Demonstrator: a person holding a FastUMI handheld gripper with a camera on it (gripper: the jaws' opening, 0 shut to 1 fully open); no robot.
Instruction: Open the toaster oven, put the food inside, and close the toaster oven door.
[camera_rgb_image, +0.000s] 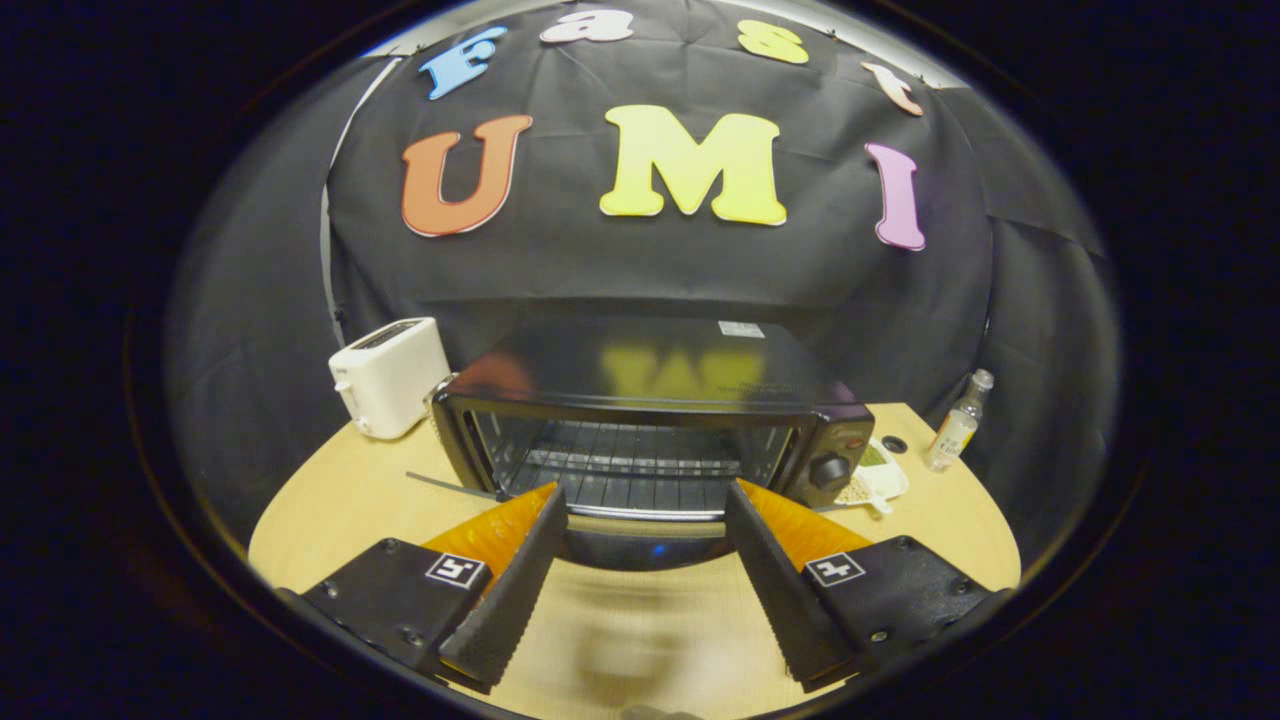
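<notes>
Between the fingers (645, 560), which stand spread wide and hold nothing, lies the lowered door (645, 535) of the toaster oven (640, 420), its dark glass and pale top edge just ahead of the tips. Beyond it the cavity gapes with the wire rack (620, 470) bare. I cannot make out any food there or on the wooden tabletop (340, 500), unless the pale packet (875, 480) tucked beside the oven's right flank, near the control knob (830, 472), is it. That is the first risk: reaching for it means swinging past the open door, and a finger could catch the door's corner and shove the whole oven. A second risk is closing too early, with nothing loaded. Further out, a white pop-up toaster (390, 375) sits left of the oven and a small clear bottle (958, 420) stands right, light enough to topple if clipped.
</notes>
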